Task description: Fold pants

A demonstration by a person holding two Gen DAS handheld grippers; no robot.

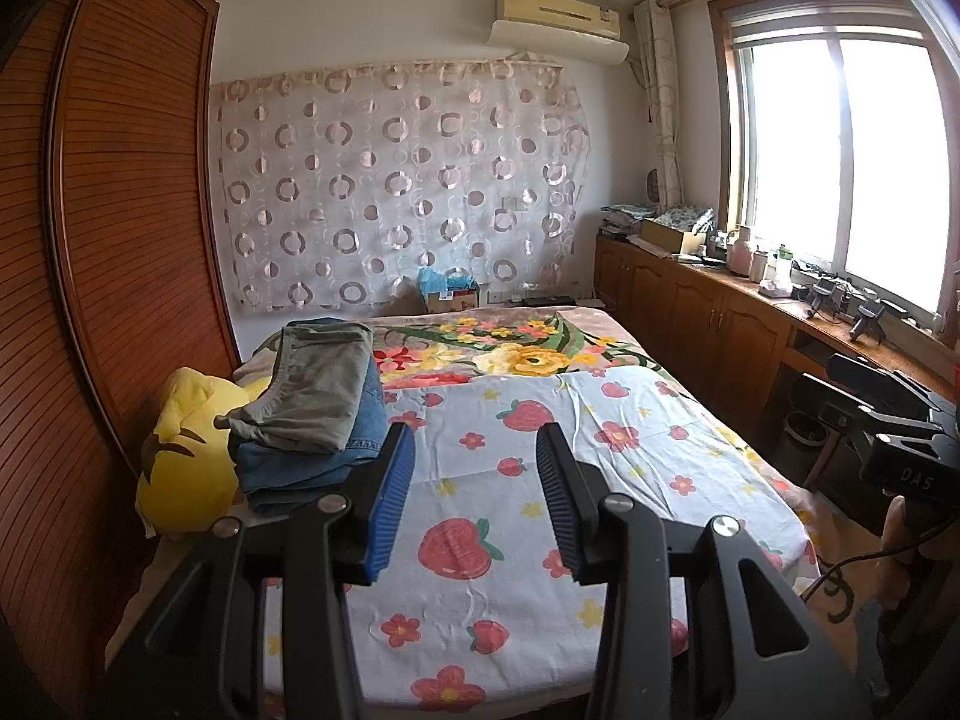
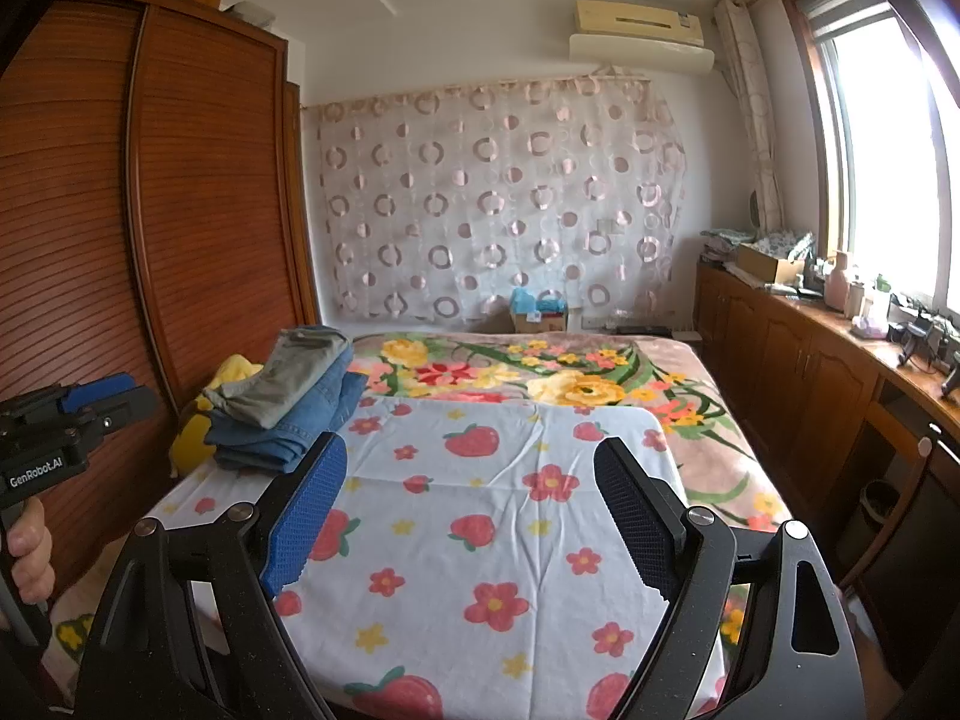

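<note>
Folded grey-green pants [image 1: 318, 390] lie on top of folded blue jeans [image 1: 312, 468] in a stack at the bed's left side; in the right wrist view the grey-green pants [image 2: 294, 375] and the jeans [image 2: 282, 432] show at the left. My left gripper [image 1: 474, 450] hangs over the strawberry sheet [image 1: 480, 540], just right of the stack, open with nothing between its fingers. My right gripper [image 2: 471, 468] stands wide open above the same sheet [image 2: 480, 540], holding nothing. Each gripper shows at the edge of the other's view.
A yellow plush toy [image 1: 186, 456] lies left of the stack beside a wooden wardrobe [image 1: 120, 210]. A floral blanket [image 1: 510, 354] covers the far bed. Wooden cabinets [image 1: 690, 300] with clutter run under the window at right. A hand [image 2: 27, 552] grips the left handle.
</note>
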